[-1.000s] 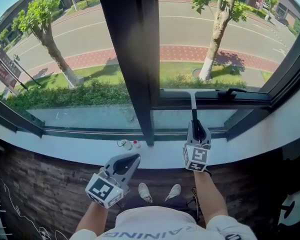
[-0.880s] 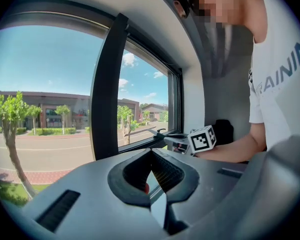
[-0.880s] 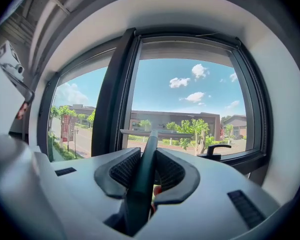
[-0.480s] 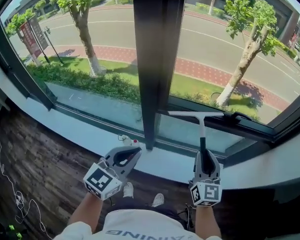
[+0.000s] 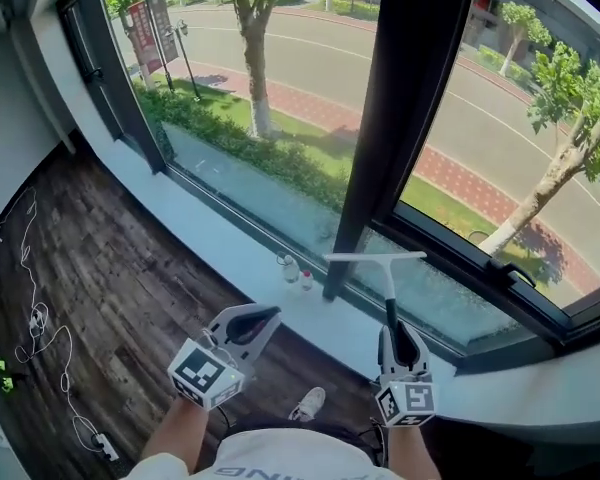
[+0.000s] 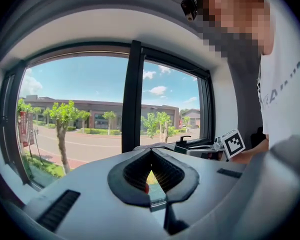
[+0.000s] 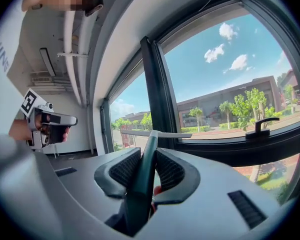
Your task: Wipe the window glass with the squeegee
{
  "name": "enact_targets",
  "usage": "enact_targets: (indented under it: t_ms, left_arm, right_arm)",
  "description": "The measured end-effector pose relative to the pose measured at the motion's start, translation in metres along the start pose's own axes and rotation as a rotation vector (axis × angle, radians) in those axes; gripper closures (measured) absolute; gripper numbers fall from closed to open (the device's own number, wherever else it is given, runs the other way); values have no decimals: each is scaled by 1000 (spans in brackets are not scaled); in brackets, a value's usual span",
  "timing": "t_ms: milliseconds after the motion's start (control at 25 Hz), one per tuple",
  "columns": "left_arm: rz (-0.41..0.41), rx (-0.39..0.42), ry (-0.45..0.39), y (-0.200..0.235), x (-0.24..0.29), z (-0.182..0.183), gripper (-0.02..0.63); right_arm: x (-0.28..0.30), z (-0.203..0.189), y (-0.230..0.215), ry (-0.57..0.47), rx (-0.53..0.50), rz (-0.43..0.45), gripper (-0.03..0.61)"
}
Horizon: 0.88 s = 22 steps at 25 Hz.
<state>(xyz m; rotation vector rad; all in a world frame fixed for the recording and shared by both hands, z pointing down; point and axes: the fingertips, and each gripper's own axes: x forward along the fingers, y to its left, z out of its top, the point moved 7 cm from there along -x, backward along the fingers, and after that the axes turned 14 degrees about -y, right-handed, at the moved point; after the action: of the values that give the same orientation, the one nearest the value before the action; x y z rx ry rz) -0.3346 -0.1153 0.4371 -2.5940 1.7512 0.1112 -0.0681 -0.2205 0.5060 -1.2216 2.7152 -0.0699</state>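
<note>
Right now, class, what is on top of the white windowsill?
Two small bottles stand on the windowsill beside the dark post. The squeegee covers some sill.

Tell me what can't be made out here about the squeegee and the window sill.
- Squeegee: the head view cannot show whether its blade touches the glass, as there is no side angle.
- Its handle end: buried inside the right tool in both the head view and the right gripper view.
- Two small bottles on the sill: too small in the head view to identify.
</note>
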Motion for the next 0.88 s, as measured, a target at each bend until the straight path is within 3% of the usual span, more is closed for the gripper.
enact_targets:
  t_ms: [160,400,880]
  left_arm:
    - [62,9,-30,-12,-46,5,597]
    - [58,7,-66,-66,-98,1,597]
    - [-107,-81,-117,-187,-150,14,597]
  right_arm:
    - [-11,11,24,-29,2,62,479]
    - [-82,12,46,-3,10,90,479]
    - [-272,86,45,5,-42,-161,479]
